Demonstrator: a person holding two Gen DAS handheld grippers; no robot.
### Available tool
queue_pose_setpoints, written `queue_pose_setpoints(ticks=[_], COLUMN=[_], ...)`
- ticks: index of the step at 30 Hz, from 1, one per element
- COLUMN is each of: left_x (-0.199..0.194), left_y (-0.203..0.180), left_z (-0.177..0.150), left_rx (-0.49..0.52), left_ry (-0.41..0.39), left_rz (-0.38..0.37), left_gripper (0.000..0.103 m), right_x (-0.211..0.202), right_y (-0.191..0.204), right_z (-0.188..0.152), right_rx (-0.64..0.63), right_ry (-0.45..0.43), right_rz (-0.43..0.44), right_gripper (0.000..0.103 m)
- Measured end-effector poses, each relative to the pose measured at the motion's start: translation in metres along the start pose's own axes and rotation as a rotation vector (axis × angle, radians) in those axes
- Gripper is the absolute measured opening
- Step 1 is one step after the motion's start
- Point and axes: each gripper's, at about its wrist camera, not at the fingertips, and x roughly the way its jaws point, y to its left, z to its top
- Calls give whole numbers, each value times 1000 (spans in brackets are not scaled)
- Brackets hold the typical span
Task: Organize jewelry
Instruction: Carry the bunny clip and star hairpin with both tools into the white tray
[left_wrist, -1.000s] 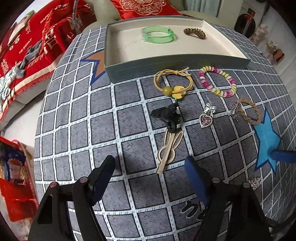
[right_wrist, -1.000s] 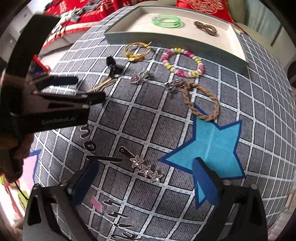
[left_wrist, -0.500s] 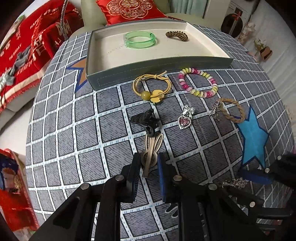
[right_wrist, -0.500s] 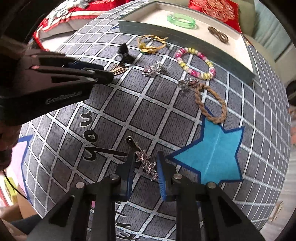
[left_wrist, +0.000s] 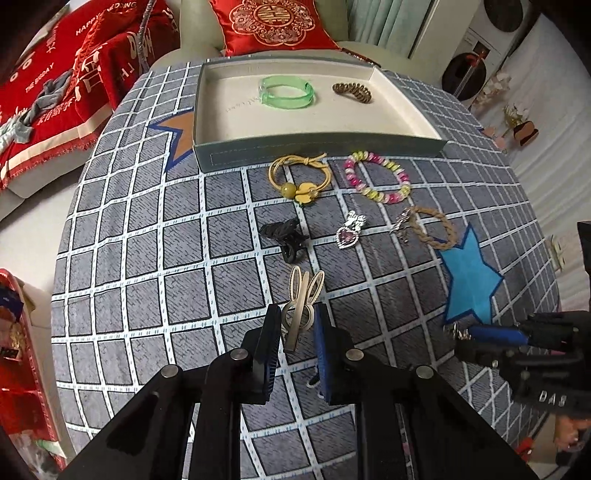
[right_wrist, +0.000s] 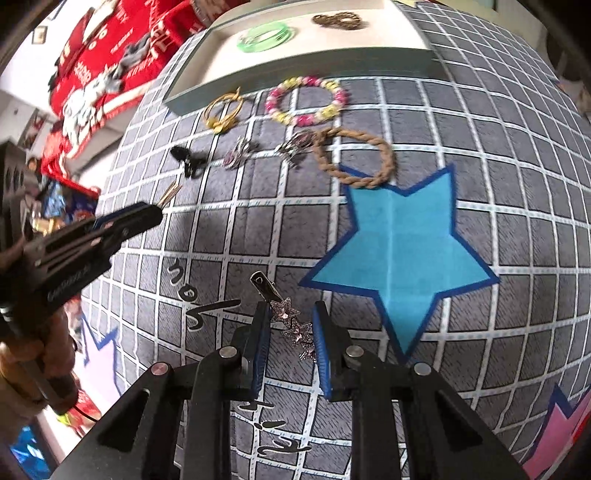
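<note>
Nearest to you, your left tongs (left_wrist: 297, 325) are clamped on the beige rabbit-ear hair clip (left_wrist: 301, 308), blue pads pressing it from both sides with the ears sticking out past the tips. Your right tongs (right_wrist: 288, 328) have the same kind of grip on the silver star hair clip (right_wrist: 291, 325); the row of little stars sits between the pads and the plain metal end pokes out ahead toward the blue star (right_wrist: 400, 254) printed on the cloth. Can't tell for sure whether either clip is clear of the surface (left_wrist: 155, 258) or touching it.

Just past the rabbit clip there's the black claw clip (left_wrist: 284, 236) lying on the grey grid cloth, then to its right the pink heart charm (left_wrist: 349, 234), and further right the braided tan cord ring (left_wrist: 434, 229) with a small silver charm (left_wrist: 402, 221) at its left edge. That ring sits right at the top point of the blue star.

Next row back: the yellow hair tie with beads (left_wrist: 299, 175) on the left and the pink-and-yellow beaded bracelet (left_wrist: 376, 177) on the right, both just in front of the tray wall.

Then the grey-green tray (left_wrist: 317, 149) itself, cream inside, with the green bangle (left_wrist: 286, 92) and the brown spiral hair tie (left_wrist: 352, 92) already in it, side by side near the far edge. Behind that, a red embroidered cushion (left_wrist: 273, 22).
</note>
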Motion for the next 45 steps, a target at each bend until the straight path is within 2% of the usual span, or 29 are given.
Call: queue_pose_setpoints(ticks=[7, 11, 20, 25, 37, 45], left_x=[-19, -27, -38, -30, 22, 59], left_y=[0, 4, 7, 13, 17, 21], left_z=[12, 26, 74, 104, 155, 174], left_rx=[-7, -29, -13, -44, -66, -69], left_ry=[-42, -73, -161, -181, -134, -61], left_rz=[-17, -20, 11, 22, 59, 86], left_gripper=[33, 33, 33, 33, 33, 33], right_x=[-14, -24, -55, -59, -30, 8], right_y=[-13, -14, -23, -26, -36, -42], right_z=[0, 12, 72, 111, 195, 226], right_rx=[52, 69, 84, 75, 60, 41], right_ry=[-31, -59, -160, -194, -179, -99], right_rz=[28, 48, 83, 79, 66, 36], right_gripper=[25, 25, 25, 25, 25, 25])
